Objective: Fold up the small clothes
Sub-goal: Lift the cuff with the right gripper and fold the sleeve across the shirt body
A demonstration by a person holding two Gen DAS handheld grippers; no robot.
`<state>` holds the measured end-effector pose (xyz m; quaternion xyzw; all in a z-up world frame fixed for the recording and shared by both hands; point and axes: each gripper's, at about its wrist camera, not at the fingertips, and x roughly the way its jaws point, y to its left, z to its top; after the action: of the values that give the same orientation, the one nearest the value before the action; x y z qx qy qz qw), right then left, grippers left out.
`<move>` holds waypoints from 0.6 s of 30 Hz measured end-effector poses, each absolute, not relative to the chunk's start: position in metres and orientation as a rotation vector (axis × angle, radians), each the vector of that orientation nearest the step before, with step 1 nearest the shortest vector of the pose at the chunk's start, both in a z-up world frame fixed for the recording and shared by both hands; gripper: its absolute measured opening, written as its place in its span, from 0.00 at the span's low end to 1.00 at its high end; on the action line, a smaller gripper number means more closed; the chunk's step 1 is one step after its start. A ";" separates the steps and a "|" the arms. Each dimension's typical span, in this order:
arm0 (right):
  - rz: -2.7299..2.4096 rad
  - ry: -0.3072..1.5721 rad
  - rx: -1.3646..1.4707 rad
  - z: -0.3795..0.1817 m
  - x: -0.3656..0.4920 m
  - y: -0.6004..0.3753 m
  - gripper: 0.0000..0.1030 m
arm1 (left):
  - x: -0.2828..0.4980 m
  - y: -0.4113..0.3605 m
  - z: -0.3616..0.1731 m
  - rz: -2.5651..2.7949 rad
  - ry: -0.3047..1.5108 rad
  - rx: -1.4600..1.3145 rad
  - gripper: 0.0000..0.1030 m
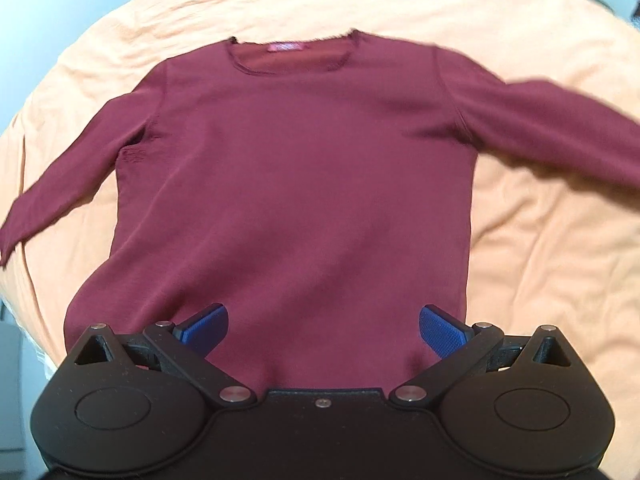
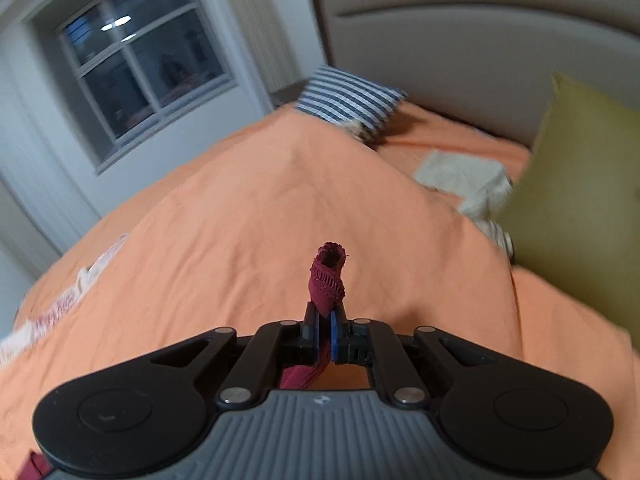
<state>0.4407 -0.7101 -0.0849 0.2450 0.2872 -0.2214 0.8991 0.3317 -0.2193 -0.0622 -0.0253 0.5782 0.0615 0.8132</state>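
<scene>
A maroon long-sleeved sweater [image 1: 292,168] lies face up on the bed, spread over an orange bedsheet [image 1: 540,260], its neckline away from the left gripper and its hem nearest to it. The left gripper [image 1: 323,330] hangs over the hem with its blue fingers [image 1: 206,328] spread wide apart, nothing between them. One sleeve runs out flat toward the left edge of that view; the other stretches to the right and looks lifted and blurred. In the right wrist view the right gripper [image 2: 325,330] has its fingers clenched on the sleeve cuff [image 2: 327,276], which sticks up past the tips as a twisted roll with its opening showing. Farther up the bed are a striped pillow [image 2: 352,98], a cream cloth [image 2: 464,180] and an olive cushion [image 2: 580,200] near the headboard [image 2: 480,32], with a dark window [image 2: 136,60] on the wall.
</scene>
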 end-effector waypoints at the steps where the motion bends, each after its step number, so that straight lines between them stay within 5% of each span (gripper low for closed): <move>1: -0.444 0.584 0.474 -0.079 0.442 -0.701 0.06 | 0.333 -0.212 -0.059 0.140 1.227 -0.082 0.99; 18: -0.032 0.438 0.035 0.017 0.468 -0.410 0.06 | 0.335 -0.079 -0.025 0.141 1.083 -0.371 0.99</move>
<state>0.4676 -0.4103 0.0173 0.0176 0.2173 -0.0159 0.9758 0.3350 -0.0789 -0.0250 -0.1755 0.5121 0.0668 0.8381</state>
